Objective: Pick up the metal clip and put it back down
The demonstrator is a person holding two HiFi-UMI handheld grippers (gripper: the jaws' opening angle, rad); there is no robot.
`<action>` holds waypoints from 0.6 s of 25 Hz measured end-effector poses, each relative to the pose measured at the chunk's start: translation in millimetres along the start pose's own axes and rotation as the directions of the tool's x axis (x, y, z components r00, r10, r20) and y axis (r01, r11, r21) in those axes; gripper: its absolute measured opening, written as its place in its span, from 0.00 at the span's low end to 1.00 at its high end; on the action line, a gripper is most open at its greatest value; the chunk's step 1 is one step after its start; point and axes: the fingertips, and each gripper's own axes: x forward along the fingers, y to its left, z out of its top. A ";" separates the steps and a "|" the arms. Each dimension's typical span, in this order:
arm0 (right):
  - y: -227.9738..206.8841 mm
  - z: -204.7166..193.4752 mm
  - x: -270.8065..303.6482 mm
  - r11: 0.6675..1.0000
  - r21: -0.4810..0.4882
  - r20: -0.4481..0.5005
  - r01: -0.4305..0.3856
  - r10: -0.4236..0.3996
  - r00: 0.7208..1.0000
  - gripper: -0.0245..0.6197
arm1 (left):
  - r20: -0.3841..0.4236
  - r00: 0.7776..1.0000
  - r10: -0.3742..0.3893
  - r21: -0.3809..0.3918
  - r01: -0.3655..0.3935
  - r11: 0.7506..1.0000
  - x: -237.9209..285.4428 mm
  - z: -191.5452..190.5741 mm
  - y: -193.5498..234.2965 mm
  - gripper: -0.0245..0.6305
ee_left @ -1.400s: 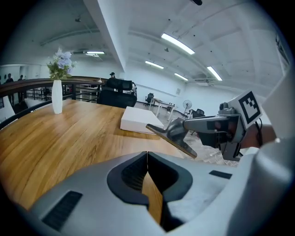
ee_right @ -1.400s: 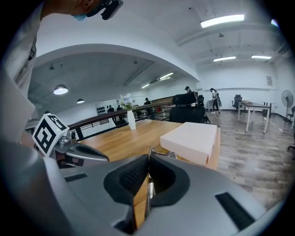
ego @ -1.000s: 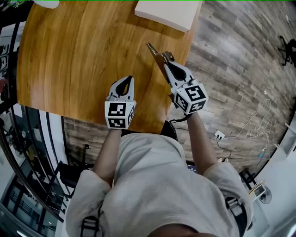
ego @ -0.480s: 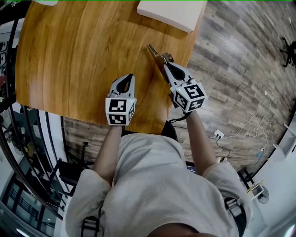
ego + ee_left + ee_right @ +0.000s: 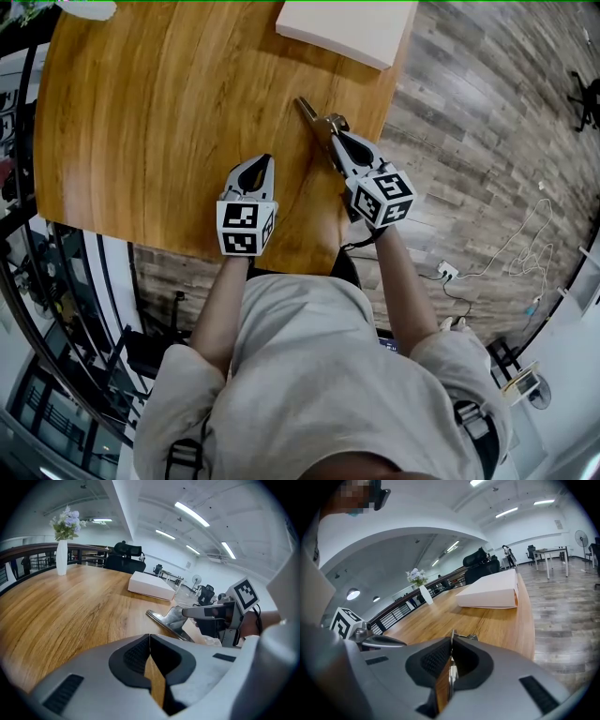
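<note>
Stands at a wooden table with a two-jaw gripper in each hand. Pinches the metal clip in the right gripper, with the jaws squeezed almost together on the clip's thin metal edge. Holds the clip low over the table, close to its right-hand edge and tilted, with the long flat end pointing away toward the white box at the far side. Cannot tell whether that far end touches the wood.

Holds the left gripper just above the table, to the left of the clip and apart from it. Has its jaws closed tip to tip, with nothing between them except a sliver of bare wood seen through the gap behind the tips. Points both grippers forward and downward across the tabletop, the marker cubes nearest the body.

Shows, from the left gripper view, a white vase of flowers upright at the far left of the table, well apart from the box and the clip. Stands beside a plank floor with a loose cable on it, off to the right.
</note>
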 end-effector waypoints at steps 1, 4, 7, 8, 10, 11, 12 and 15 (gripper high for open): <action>-1.7 0.9 0.6 1.000 -0.001 0.001 0.007 -0.007 1.000 0.09 | -0.004 1.000 -0.003 0.003 0.003 1.000 1.0 0.6 0.6 0.07; -5.5 4.5 2.5 0.999 -0.021 0.001 0.034 -0.034 0.999 0.09 | -0.013 1.000 -0.020 0.009 0.020 1.000 3.9 3.0 2.2 0.07; -7.3 2.1 2.4 0.997 -0.052 -0.010 0.063 -0.064 0.998 0.09 | -0.016 0.999 -0.040 0.012 0.040 0.999 4.8 1.7 1.0 0.07; -8.1 -0.2 2.3 0.996 -0.057 -0.016 0.070 -0.071 0.997 0.09 | -0.017 0.999 -0.046 0.010 0.046 0.999 4.7 0.8 0.3 0.07; -11.6 -4.9 2.0 0.995 -0.059 -0.030 0.086 -0.088 0.996 0.09 | -0.019 0.998 -0.058 0.011 0.058 0.998 4.0 -0.1 -1.4 0.07; -14.1 -6.6 1.4 0.994 -0.053 -0.033 0.096 -0.097 0.995 0.10 | -0.021 0.998 -0.065 0.016 0.066 0.998 3.2 0.1 -2.3 0.07; -16.2 -8.2 0.6 0.994 -0.041 -0.035 0.103 -0.105 0.994 0.11 | -0.024 0.997 -0.074 0.023 0.075 0.997 1.9 0.5 -2.9 0.07; -15.6 -12.7 -2.3 0.994 -0.003 -0.037 0.109 -0.109 0.993 0.27 | -0.028 0.995 -0.100 0.046 0.101 0.994 -5.3 2.6 -0.6 0.07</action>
